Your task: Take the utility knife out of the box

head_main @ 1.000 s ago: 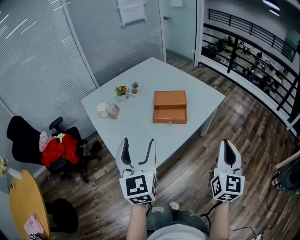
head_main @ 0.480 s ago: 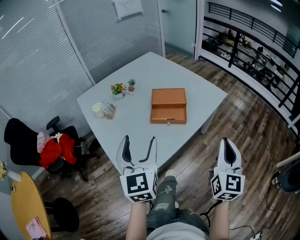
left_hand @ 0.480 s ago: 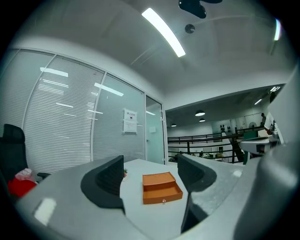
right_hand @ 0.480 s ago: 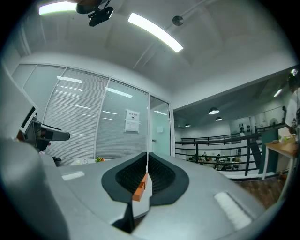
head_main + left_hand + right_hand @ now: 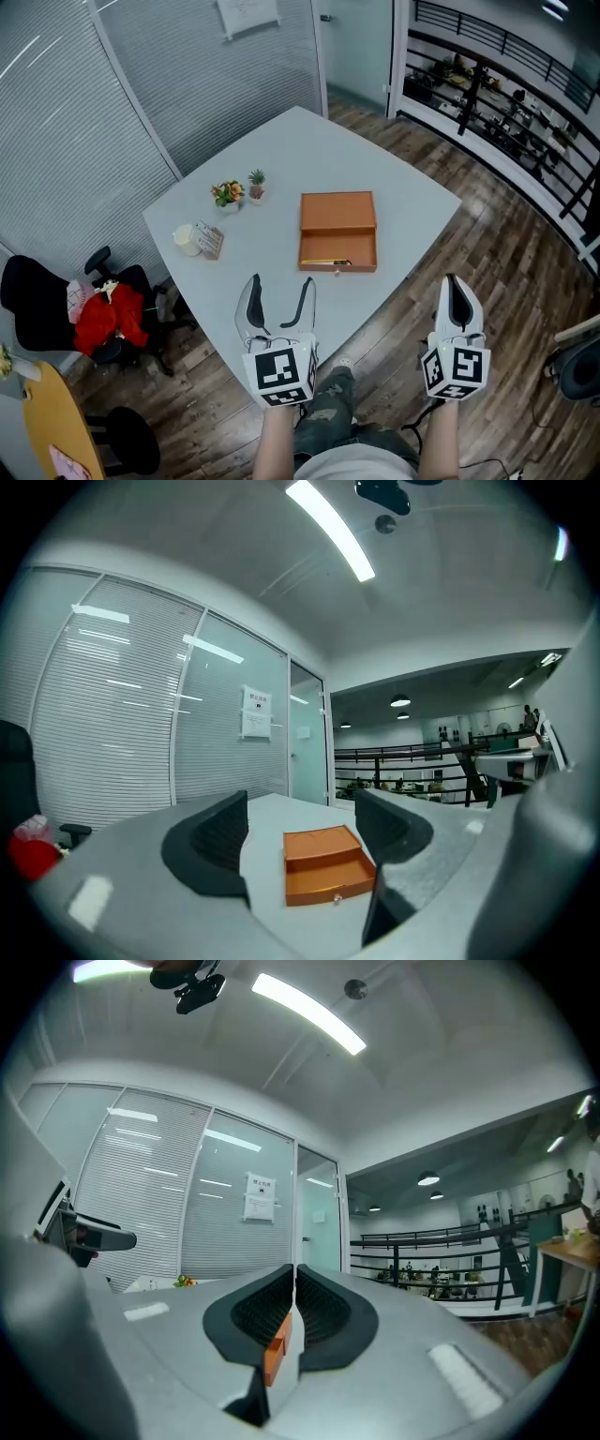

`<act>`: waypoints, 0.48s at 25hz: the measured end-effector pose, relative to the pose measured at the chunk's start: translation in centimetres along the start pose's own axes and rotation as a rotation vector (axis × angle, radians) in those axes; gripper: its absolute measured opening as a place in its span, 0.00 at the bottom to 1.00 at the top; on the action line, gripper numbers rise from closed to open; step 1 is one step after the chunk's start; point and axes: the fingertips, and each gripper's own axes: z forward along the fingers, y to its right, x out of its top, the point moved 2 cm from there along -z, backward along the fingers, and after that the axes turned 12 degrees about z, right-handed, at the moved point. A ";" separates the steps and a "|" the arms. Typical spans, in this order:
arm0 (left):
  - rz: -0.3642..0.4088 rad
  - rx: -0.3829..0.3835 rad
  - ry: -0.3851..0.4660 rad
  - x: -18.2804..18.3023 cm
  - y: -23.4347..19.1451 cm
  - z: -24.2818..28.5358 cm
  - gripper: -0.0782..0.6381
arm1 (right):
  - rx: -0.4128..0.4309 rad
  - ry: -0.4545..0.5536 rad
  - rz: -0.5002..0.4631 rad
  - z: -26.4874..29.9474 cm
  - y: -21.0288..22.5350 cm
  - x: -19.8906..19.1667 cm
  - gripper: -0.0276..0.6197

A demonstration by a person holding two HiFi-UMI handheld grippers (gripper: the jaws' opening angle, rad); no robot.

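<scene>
An orange box [image 5: 337, 231] lies on the pale grey table [image 5: 281, 159], its lid laid back and its front half open. A thin yellowish object [image 5: 328, 262], likely the utility knife, rests inside the open half. My left gripper [image 5: 277, 285] hangs open short of the table's near edge, well away from the box. In the left gripper view the box [image 5: 324, 864] shows between the spread jaws of the left gripper [image 5: 300, 832]. My right gripper [image 5: 457, 285] is shut and empty, above the wooden floor to the right of the table. In the right gripper view only an orange sliver of the box [image 5: 276, 1354] peeks through the right gripper [image 5: 295, 1302].
Two small potted plants [image 5: 239, 188], a white cup [image 5: 185, 239] and a small card stand [image 5: 208, 239] sit on the table's left part. A black chair with red cloth [image 5: 89, 314] stands left of it. A round wooden table [image 5: 52, 422] is at bottom left, black railings [image 5: 506, 112] at right.
I have stepped closer: the table and box have drifted slightly down and toward me in the head view. Both grippers keep the same pose, left open and right shut.
</scene>
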 end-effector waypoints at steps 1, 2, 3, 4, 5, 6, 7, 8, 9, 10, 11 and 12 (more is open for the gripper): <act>0.001 -0.004 -0.003 -0.1 -0.1 1.0 0.59 | 0.000 -0.002 0.001 0.9 0.0 -0.1 0.10; 0.002 -0.006 -0.005 -0.1 -0.3 1.9 0.59 | 0.000 -0.004 0.001 1.9 0.0 -0.1 0.10; 0.002 -0.007 -0.009 -0.2 -0.6 2.9 0.59 | 0.000 -0.007 0.000 2.9 -0.1 -0.1 0.10; 0.001 -0.009 -0.014 -0.2 -0.9 3.9 0.59 | 0.000 -0.010 -0.002 3.9 -0.1 0.0 0.10; 0.001 -0.011 -0.021 -0.3 -1.1 4.9 0.59 | -0.001 -0.012 -0.004 5.0 -0.2 0.1 0.10; 0.001 -0.015 -0.029 -0.4 -1.3 5.9 0.59 | -0.001 -0.013 -0.005 6.0 -0.2 0.2 0.10; 0.001 -0.019 -0.038 -0.6 -1.5 6.9 0.59 | 0.000 -0.014 -0.006 7.0 -0.2 0.3 0.10; 0.001 -0.023 -0.045 -0.8 -1.6 7.9 0.59 | 0.001 -0.016 -0.007 8.0 -0.3 0.3 0.10; 0.000 -0.027 -0.052 -1.0 -1.8 8.7 0.59 | 0.002 -0.018 -0.008 8.9 -0.3 0.2 0.10; 0.000 -0.029 -0.058 -1.2 -1.9 9.6 0.59 | 0.003 -0.022 -0.009 9.8 -0.3 0.1 0.10; 0.002 -0.031 -0.062 -1.3 -2.0 10.3 0.59 | 0.004 -0.026 -0.010 10.6 -0.3 0.0 0.10; 0.005 -0.032 -0.066 -1.5 -2.1 11.1 0.59 | 0.004 -0.030 -0.010 11.4 -0.2 -0.1 0.10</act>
